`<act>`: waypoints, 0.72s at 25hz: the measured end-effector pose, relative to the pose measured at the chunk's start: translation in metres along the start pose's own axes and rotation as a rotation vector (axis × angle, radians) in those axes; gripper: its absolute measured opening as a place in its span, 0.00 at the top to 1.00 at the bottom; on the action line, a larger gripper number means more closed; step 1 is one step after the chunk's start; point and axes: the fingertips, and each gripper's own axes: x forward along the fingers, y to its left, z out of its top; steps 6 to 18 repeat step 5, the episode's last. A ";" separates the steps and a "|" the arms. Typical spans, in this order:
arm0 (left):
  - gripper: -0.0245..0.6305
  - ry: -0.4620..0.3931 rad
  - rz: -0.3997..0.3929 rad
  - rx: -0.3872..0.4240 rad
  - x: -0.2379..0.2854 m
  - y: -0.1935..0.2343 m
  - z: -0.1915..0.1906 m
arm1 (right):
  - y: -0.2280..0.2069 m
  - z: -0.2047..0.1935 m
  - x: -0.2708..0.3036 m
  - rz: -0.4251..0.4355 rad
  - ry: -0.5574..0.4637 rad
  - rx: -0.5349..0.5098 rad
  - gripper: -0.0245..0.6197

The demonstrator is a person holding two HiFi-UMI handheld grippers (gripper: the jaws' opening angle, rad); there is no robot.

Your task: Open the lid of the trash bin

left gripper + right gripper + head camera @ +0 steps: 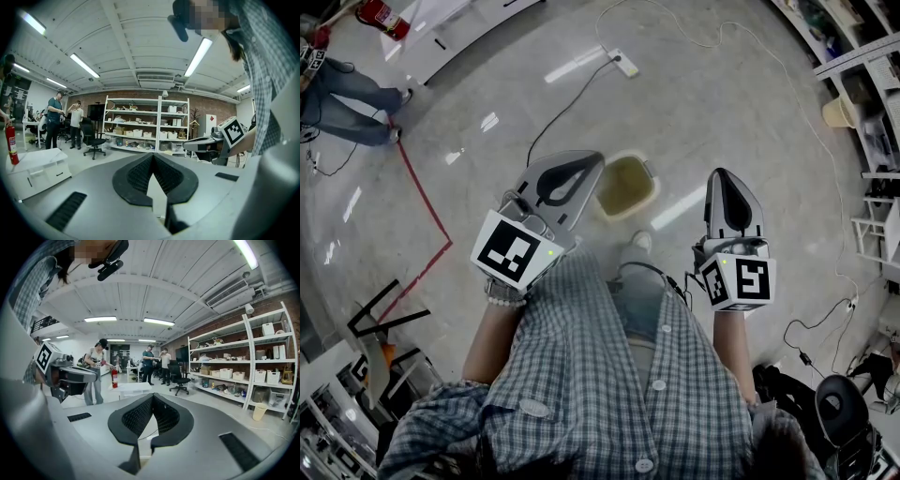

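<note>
The trash bin (626, 185) is a small pale bin with an olive-yellow top. It stands on the floor just ahead of the person's shoe (640, 242), and I cannot tell how its lid sits. My left gripper (592, 162) hangs above the bin's left side, jaws shut and empty. To the right of the bin, also up in the air, my right gripper (721, 174) is shut on nothing. The left gripper view shows the left gripper (153, 155) with tips touching, aimed level across the room. The right gripper (152, 395) looks the same. Neither gripper view shows the bin.
A power strip (623, 63) and its cable lie on the floor beyond the bin. Red tape (422, 197) runs at left. Shelving (862, 94) lines the right side, and a black chair (834, 412) is at lower right. People (56, 119) and a white cabinet (37, 168) stand farther off.
</note>
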 end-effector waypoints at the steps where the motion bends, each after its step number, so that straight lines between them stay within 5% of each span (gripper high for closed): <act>1: 0.97 0.001 0.000 0.000 0.000 0.000 0.000 | 0.000 -0.001 0.000 0.002 0.001 0.001 0.94; 18: 0.97 0.003 0.003 0.005 0.001 0.001 -0.001 | -0.002 -0.002 0.002 0.006 0.000 0.003 0.94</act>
